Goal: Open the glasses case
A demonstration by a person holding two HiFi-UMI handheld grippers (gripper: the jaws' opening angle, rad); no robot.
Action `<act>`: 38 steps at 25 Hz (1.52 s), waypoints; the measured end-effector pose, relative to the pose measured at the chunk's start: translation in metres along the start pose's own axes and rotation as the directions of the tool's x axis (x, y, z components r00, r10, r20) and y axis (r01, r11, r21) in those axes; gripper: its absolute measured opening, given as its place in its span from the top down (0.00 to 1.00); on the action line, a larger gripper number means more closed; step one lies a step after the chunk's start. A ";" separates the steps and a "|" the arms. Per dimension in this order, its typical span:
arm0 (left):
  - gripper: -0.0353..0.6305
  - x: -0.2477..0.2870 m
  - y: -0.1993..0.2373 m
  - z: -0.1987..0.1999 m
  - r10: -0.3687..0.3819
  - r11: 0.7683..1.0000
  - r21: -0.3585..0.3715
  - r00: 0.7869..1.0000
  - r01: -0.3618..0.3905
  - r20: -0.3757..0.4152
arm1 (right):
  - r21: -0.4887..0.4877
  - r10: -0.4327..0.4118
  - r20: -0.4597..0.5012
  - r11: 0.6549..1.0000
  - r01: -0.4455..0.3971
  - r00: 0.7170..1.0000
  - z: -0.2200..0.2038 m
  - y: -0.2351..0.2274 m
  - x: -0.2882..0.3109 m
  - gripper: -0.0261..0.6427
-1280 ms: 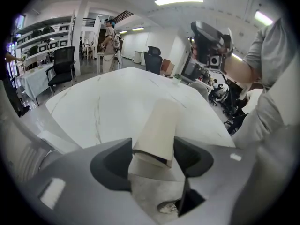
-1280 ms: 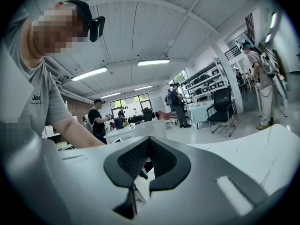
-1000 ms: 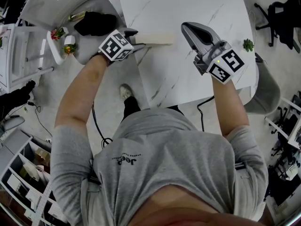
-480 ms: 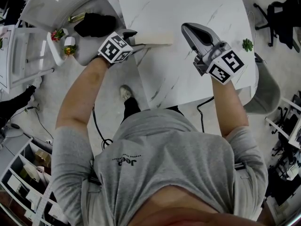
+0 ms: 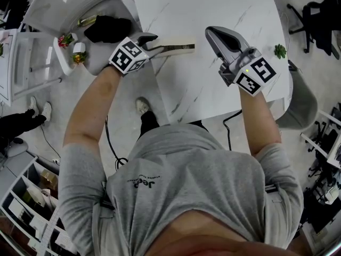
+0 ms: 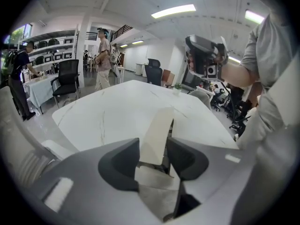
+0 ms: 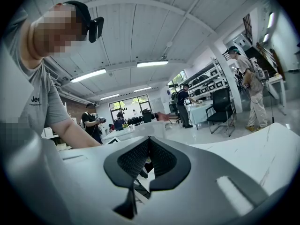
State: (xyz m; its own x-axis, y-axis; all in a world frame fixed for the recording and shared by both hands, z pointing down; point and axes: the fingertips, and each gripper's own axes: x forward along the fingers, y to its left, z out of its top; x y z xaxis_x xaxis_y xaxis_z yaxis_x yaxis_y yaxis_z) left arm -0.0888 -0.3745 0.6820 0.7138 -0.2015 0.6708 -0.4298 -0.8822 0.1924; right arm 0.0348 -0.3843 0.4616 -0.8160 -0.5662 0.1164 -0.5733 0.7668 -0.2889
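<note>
The cream glasses case (image 5: pixel 174 48) lies near the left edge of the white marble table (image 5: pixel 213 7), tipped so a dark side shows. My left gripper (image 5: pixel 153 41) reaches it from the left. Seen from the left gripper view, the case (image 6: pixel 158 125) stands between the jaws of this gripper (image 6: pixel 153 148), which are closing on its near end. My right gripper (image 5: pixel 214 34) hovers over the table to the case's right, apart from it. In its own view this gripper (image 7: pixel 149 145) is shut with nothing in it.
A grey chair (image 5: pixel 64 7) with a black object (image 5: pixel 108 26) on it stands left of the table. A small green plant (image 5: pixel 281 50) sits at the table's right edge, by another chair (image 5: pixel 299 106). Several people stand in the room behind.
The left gripper's jaws have closed in on the case's end, and the case has tipped up, showing a dark side. The right gripper has stayed put.
</note>
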 end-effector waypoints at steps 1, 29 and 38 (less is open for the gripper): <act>0.60 0.000 0.001 0.001 0.002 1.000 0.003 1.000 -0.002 0.003 | 0.000 0.000 0.001 1.000 0.000 1.000 0.000 0.000 0.000 0.96; 0.74 0.008 0.054 0.015 0.147 0.981 -0.135 0.987 -0.138 0.060 | 0.006 -0.024 -0.007 1.000 0.024 1.000 -0.007 -0.013 -0.012 0.96; 0.63 0.001 0.037 0.018 0.127 0.986 -0.118 0.989 -0.117 0.082 | -0.001 -0.007 -0.004 1.000 0.007 1.000 -0.002 0.000 -0.009 0.96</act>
State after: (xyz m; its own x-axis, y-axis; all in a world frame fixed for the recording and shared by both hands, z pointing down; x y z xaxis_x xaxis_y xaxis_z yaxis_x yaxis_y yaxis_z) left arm -0.0937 -0.4148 0.6771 0.6965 -0.3456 0.6289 -0.5721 -0.7965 0.1958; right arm 0.0418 -0.3785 0.4624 -0.8120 -0.5707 0.1219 -0.5793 0.7629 -0.2870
